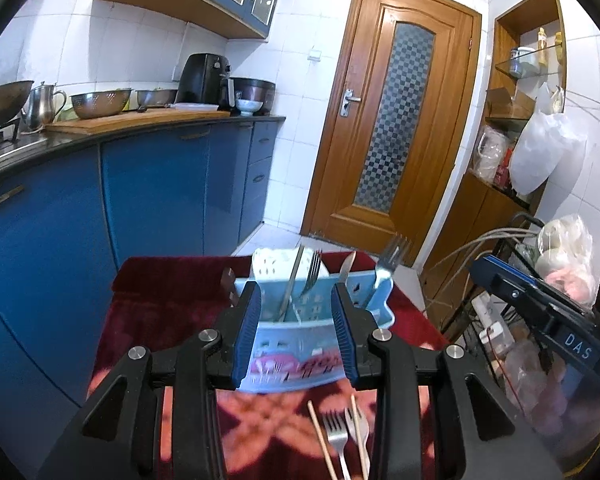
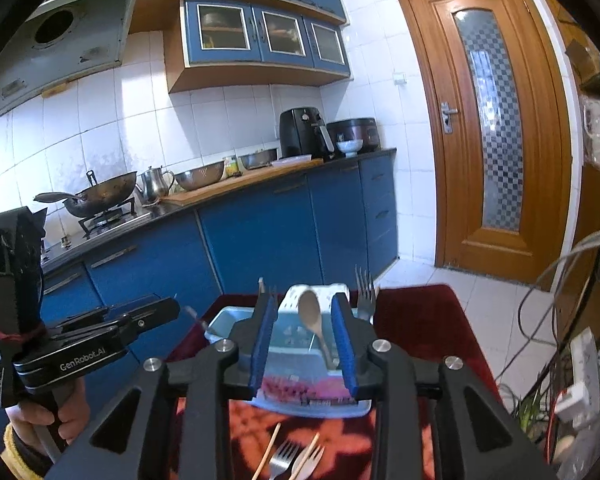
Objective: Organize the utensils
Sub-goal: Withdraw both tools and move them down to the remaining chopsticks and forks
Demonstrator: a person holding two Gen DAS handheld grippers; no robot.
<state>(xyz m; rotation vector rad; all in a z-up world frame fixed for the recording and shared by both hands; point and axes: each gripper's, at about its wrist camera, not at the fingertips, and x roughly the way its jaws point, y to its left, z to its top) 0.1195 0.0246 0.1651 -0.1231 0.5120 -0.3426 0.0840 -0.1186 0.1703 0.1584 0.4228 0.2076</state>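
Your work surface is that red patterned cloth (image 1: pixel 148 320), with the light blue utensil caddy (image 1: pixel 284 360) sitting on it dead ahead of both grippers. The caddy already has stuff standing in it: a knife (image 1: pixel 292 284) and a fork (image 1: pixel 311 276) in one slot, another knife (image 1: pixel 346 266) and fork (image 1: pixel 390 258) further right. From the right wrist view there's also a wooden spoon (image 2: pixel 314 318) leaning in it, tilted toward the right pad.

Still loose on the cloth, just in front of the caddy: two forks (image 2: pixel 281 458) and a pair of chopsticks (image 2: pixel 267 454), all overlapping each other.

Your left gripper (image 1: pixel 296 332) is spread wide with nothing in it. Your right gripper (image 2: pixel 305 344) is wide too and empty; the spoon only looks framed between the pads, as far as I can tell it isn't clamped.

What I'd watch:
- that pile is tangled, so pinching one fork could drag a chopstick along
- thin flat metal on soft cloth may slip out of the pads
- the caddy looks light, so bumping a standing handle while dropping in could tip it
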